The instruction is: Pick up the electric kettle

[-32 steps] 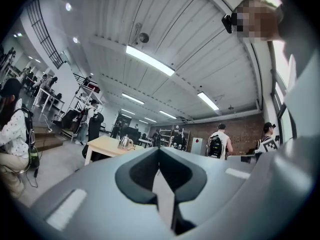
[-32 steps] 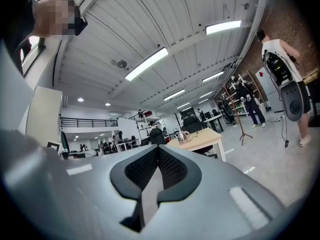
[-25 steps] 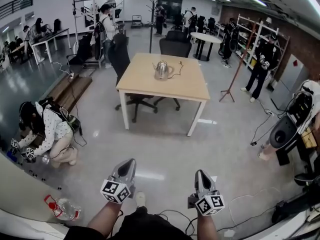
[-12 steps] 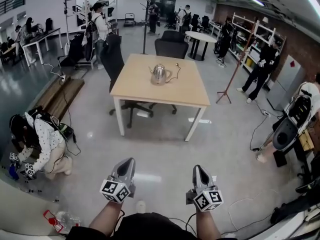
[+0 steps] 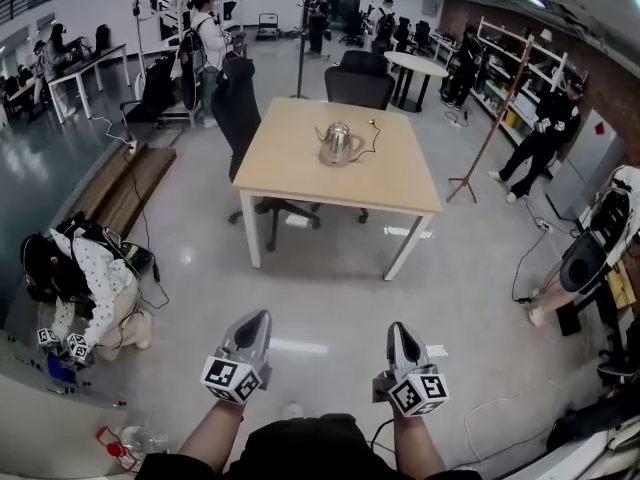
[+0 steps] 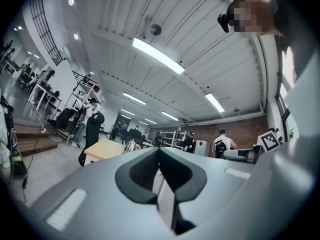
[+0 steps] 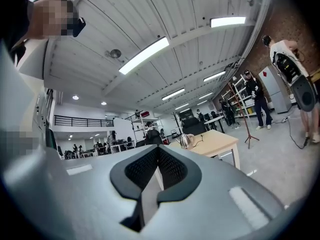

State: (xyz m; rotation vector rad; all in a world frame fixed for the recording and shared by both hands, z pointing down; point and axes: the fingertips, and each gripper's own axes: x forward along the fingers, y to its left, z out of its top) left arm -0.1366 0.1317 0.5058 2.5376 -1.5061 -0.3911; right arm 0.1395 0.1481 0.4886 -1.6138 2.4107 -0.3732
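Kettle (image 5: 338, 144) on table (image 5: 300, 183), well ahead of me. Left gripper (image 5: 260, 318), right gripper (image 5: 397, 328) both closed, empty, held out front; I read this as approach carry.

Both arms enter from the bottom edge of the head view and extend forward, roughly parallel and apart. The left forearm (image 5: 207, 436) carries the left gripper (image 5: 258, 320). The right forearm (image 5: 414, 452) carries the right gripper (image 5: 397, 330). Each gripper points ahead, about level, with its tips away from the body. The left marker cube (image 5: 232, 380) and the right marker cube (image 5: 419, 392) sit at the rear of each gripper, above the wrist. In each gripper view the jaws meet at the tip with nothing between them: both closed and empty.
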